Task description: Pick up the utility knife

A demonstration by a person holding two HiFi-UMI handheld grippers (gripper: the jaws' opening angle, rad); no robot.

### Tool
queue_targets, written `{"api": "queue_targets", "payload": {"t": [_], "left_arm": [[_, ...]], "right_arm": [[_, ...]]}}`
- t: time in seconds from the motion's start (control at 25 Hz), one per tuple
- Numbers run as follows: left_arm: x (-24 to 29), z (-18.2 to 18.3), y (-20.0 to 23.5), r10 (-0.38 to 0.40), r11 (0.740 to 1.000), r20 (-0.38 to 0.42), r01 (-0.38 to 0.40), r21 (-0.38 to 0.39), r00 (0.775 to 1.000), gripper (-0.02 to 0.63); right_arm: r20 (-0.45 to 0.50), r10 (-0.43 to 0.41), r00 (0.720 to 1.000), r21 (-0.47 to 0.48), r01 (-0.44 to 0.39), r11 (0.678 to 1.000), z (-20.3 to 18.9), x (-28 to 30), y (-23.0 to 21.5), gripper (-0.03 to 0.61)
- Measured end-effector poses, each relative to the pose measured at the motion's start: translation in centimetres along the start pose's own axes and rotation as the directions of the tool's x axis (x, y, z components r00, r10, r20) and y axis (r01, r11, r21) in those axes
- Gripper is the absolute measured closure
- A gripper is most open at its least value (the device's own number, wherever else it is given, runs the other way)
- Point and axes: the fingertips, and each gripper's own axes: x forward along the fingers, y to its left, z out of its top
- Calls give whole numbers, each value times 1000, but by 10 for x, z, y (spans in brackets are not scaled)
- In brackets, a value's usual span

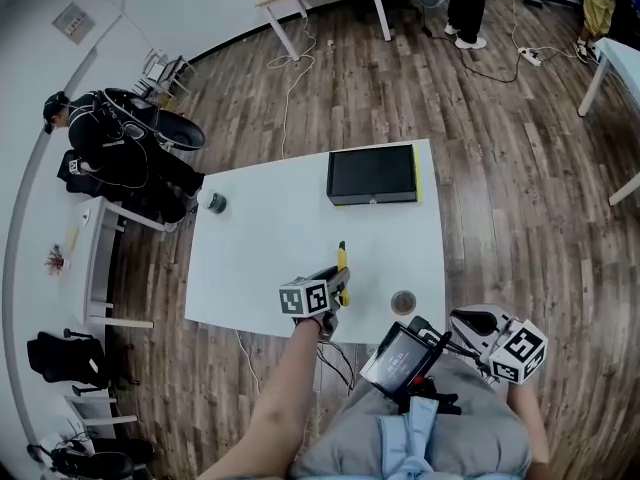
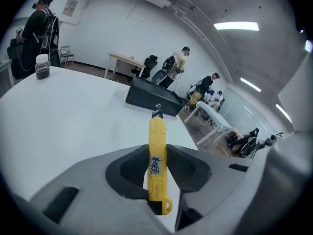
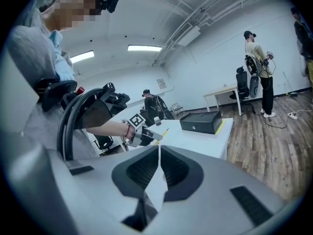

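Note:
The yellow utility knife (image 2: 157, 155) stands clamped between the black pads of my left gripper (image 2: 157, 169), its blade end pointing away and its tail loop near the camera. In the head view the left gripper (image 1: 337, 282) holds the knife (image 1: 342, 266) lifted just above the white table (image 1: 260, 248), near its front edge. My right gripper (image 1: 472, 321) hangs off the table's front right corner, over the person's lap. Its jaws (image 3: 159, 166) are shut with nothing between them. From the right gripper view, the knife (image 3: 163, 130) pokes out of the left gripper (image 3: 145, 135).
A black case (image 1: 372, 174) lies at the table's far right. A small jar (image 1: 216, 203) stands at the far left edge, and a small round object (image 1: 403, 302) sits near the front right. A tablet-like device (image 1: 400, 358) rests on the person's lap. People stand beyond the table.

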Motion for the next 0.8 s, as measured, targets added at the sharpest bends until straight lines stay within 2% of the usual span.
{"api": "queue_targets", "payload": {"t": [0.16, 0.56, 0.8], "left_arm": [[-15, 11, -37, -76, 997, 61, 78, -22, 995, 491], [-59, 25, -109, -170, 985, 125, 165, 51, 977, 491], [-82, 26, -137, -201, 978, 137, 192, 77, 970, 489]], "right_arm": [[12, 23, 1000, -18, -22, 1000, 3, 3, 2, 549], [43, 62, 997, -45, -60, 997, 11, -2, 9, 549], [63, 90, 994, -72, -85, 994, 17, -6, 13, 549]]}}
